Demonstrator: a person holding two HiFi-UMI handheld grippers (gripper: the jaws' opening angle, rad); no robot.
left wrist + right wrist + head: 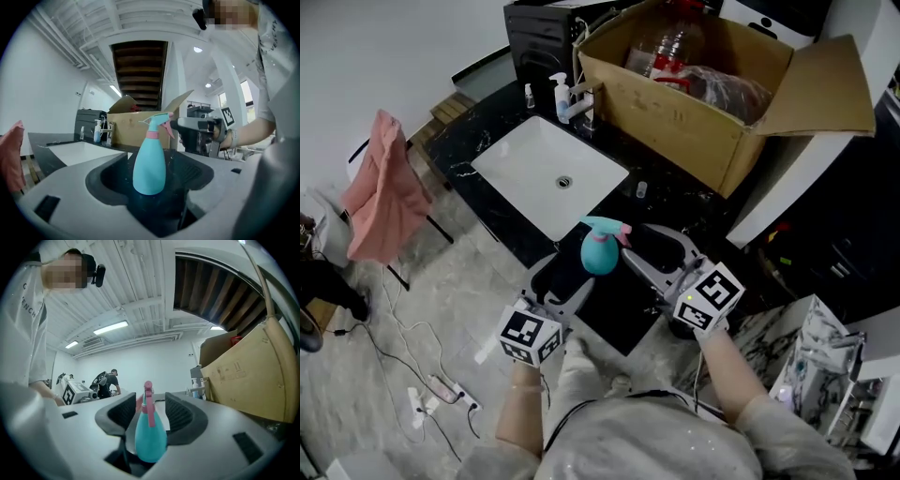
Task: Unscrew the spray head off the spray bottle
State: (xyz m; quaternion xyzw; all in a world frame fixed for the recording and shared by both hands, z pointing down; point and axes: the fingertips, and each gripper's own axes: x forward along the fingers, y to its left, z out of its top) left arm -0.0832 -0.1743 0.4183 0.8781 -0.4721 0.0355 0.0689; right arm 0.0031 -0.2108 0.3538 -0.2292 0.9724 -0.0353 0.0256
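A teal spray bottle (pixel 599 251) with a teal-and-pink spray head (pixel 607 228) stands upright on the black countertop (pixel 619 309). My left gripper (pixel 562 277) reaches in from the lower left and is open, with the bottle body (pixel 149 165) between its jaws and a gap on each side. My right gripper (pixel 647 246) comes in from the right, also open. In the right gripper view the bottle (pixel 151 437) and its pink trigger (pixel 149 405) stand between the dark pads (pixel 180 414), not pressed. The spray head (pixel 159 123) sits on its pink collar.
A white sink (pixel 520 173) lies beyond the bottle, with a soap dispenser (pixel 560 94) behind it. A large open cardboard box (pixel 703 103) fills the back right. A small bottle (pixel 641 189) stands near the box. A pink cloth (pixel 384 187) hangs on a chair at left.
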